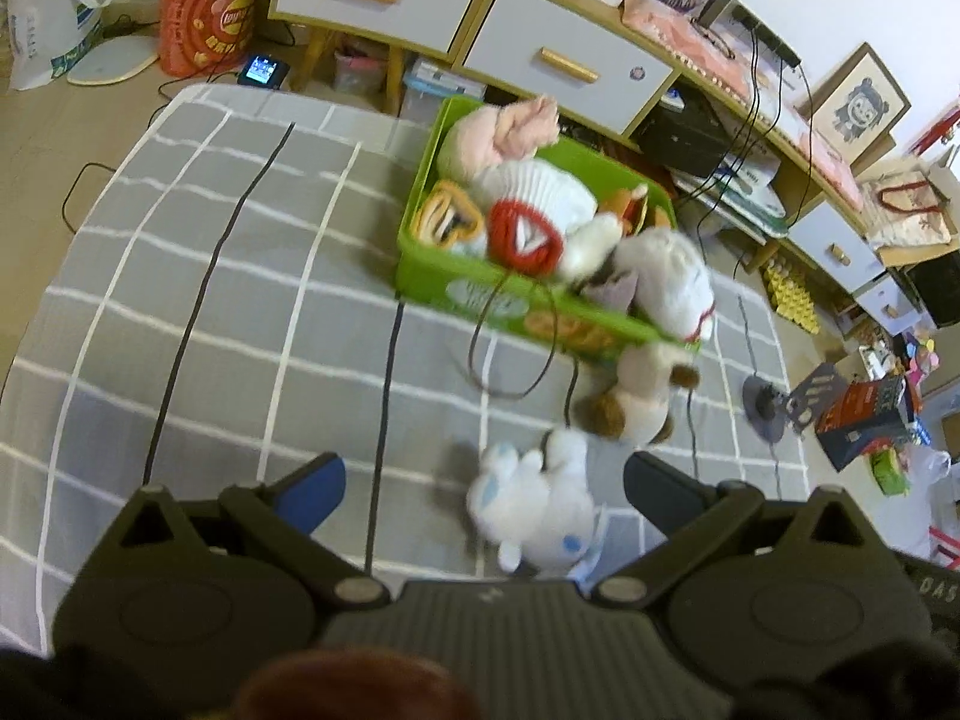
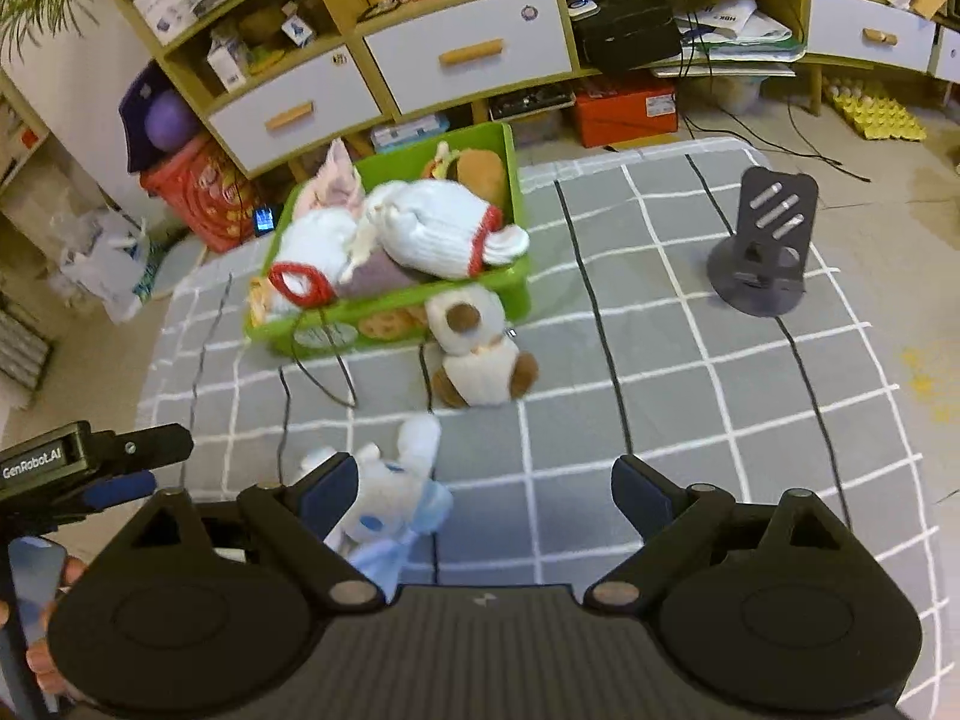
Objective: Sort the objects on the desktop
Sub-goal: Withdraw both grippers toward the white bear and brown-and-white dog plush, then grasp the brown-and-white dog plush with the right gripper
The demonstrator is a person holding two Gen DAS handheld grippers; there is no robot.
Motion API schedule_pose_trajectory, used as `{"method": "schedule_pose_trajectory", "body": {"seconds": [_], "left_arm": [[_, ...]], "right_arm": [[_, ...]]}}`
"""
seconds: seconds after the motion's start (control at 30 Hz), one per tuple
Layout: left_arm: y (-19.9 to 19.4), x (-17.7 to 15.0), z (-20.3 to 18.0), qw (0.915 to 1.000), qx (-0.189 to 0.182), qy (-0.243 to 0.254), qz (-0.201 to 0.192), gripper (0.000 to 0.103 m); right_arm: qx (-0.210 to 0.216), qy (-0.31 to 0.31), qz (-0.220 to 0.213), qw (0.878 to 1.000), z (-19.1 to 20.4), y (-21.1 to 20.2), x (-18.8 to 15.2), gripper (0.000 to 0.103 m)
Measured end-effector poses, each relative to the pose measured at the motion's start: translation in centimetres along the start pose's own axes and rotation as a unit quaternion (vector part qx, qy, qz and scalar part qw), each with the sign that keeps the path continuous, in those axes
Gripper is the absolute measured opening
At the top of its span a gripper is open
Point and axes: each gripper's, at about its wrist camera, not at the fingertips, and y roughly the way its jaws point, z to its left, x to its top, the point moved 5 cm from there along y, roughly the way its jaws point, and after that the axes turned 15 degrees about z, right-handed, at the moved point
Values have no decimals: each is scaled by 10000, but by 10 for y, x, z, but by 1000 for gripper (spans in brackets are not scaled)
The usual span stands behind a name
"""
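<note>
Pretty sure I'm in a home living room: wooden sideboard with white drawers [image 2: 468, 57], framed cartoon picture [image 1: 855, 105], grey checked cloth [image 2: 690, 312].

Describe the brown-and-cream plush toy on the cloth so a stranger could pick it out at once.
Start at the green bin heaped with soft toys on the grey checked cloth. Just outside the bin's near wall, at its corner, lies the brown-and-cream plush toy, leaning against the plastic. Its dark brown patches set it apart from the white-and-blue plush toy lying nearer the grippers.
</note>
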Motion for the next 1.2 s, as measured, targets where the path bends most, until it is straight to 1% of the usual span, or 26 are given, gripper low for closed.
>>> {"method": "schedule_pose_trajectory", "body": {"seconds": [0.07,0.27,0.53,0.63,0.77,0.9,1.0,1.2], "left_arm": [[3,-6,2,10000,86,3,50,102],[11,-18,4,9993,291,150,157,102],[16,-34,8,9976,478,398,311,102],[18,-41,9,9971,432,469,414,102],[20,-50,11,9966,383,515,522,102],[20,-58,11,9963,411,543,533,102],[21,-61,11,9963,357,535,574,102],[20,-60,14,9975,323,367,504,102]], "right_arm": [[28,-1,55,10000,-3,2,-4,92],[309,205,298,9989,-13,7,-13,92],[76,265,317,9991,-22,9,-19,92],[24,296,320,9990,-27,10,-20,92],[151,339,373,9986,-31,11,-22,92],[165,358,374,9985,-34,10,-26,92],[219,398,383,9982,-37,10,-29,92],[217,444,389,9980,-38,11,-29,93]]}}
